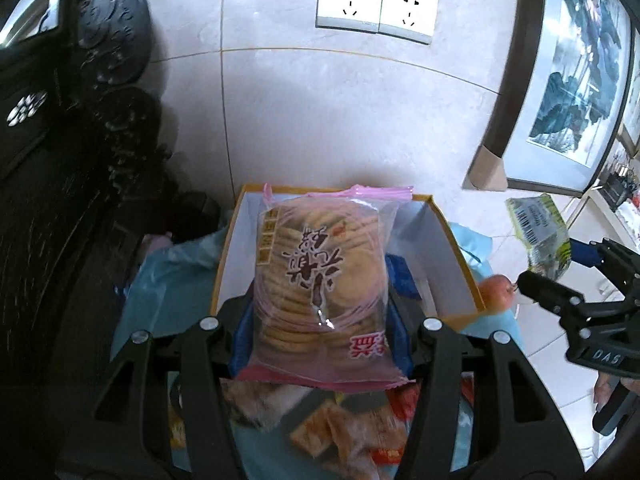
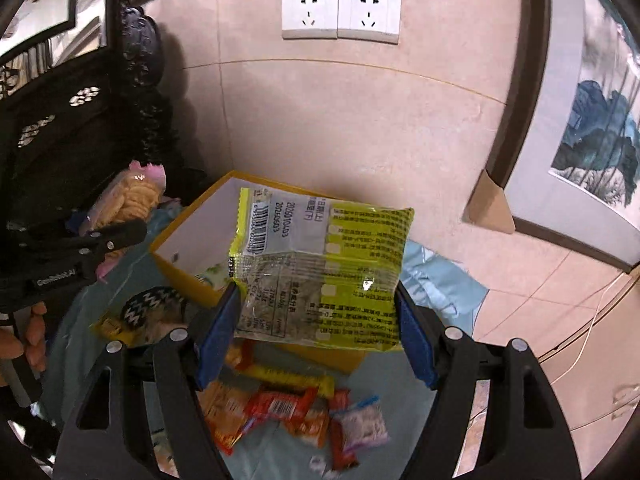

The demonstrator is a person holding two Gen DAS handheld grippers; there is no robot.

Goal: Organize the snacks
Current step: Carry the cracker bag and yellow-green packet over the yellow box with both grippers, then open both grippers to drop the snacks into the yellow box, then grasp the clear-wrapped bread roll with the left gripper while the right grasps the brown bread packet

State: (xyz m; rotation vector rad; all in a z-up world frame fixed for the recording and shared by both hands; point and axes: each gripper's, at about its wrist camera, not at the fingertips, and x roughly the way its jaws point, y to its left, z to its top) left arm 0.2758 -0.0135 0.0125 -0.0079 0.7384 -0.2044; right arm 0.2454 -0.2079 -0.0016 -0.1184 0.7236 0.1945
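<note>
My left gripper [image 1: 320, 316] is shut on a clear pink-edged bag of round biscuits [image 1: 320, 276], held upright over an open yellow-rimmed white box [image 1: 448, 240]. My right gripper [image 2: 316, 312] is shut on a yellow-green snack packet [image 2: 324, 268], held above the box's near edge [image 2: 176, 268]. In the left wrist view the right gripper [image 1: 556, 276] and its packet [image 1: 540, 232] hang to the right of the box. In the right wrist view the left gripper [image 2: 100, 240] and biscuit bag [image 2: 128, 200] are at the left.
Several small loose snack packets [image 2: 288, 408] lie on a light blue cloth [image 1: 160, 272] in front of the box. A reddish apple [image 1: 496, 288] sits by the box's right corner. Dark carved furniture [image 1: 48, 200] stands left; a tiled wall with sockets [image 1: 376, 8] and a framed picture [image 1: 568, 80] are behind.
</note>
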